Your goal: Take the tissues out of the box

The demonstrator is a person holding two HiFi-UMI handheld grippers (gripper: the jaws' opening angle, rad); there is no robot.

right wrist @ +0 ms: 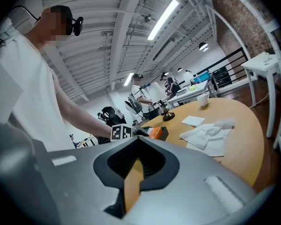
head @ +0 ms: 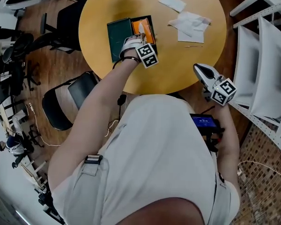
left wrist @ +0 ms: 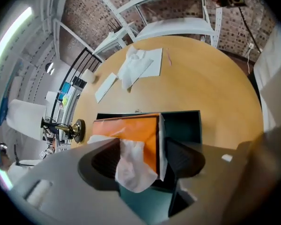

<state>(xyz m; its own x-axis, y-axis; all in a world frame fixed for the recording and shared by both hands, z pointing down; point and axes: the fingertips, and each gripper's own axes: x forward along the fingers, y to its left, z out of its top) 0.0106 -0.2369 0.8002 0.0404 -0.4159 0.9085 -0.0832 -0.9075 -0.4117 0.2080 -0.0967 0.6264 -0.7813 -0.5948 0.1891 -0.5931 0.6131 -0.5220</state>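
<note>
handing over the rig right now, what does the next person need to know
Left gripper: open, over the box. A tissue sticks up between its jaws, not pinched.
Right gripper: shut, empty, off the table edge.
Done: loose tissues lie on the table, right of the box in the head view.
Left: close on the tissue, pull it out, then probably carry on with the orange pack.
</note>
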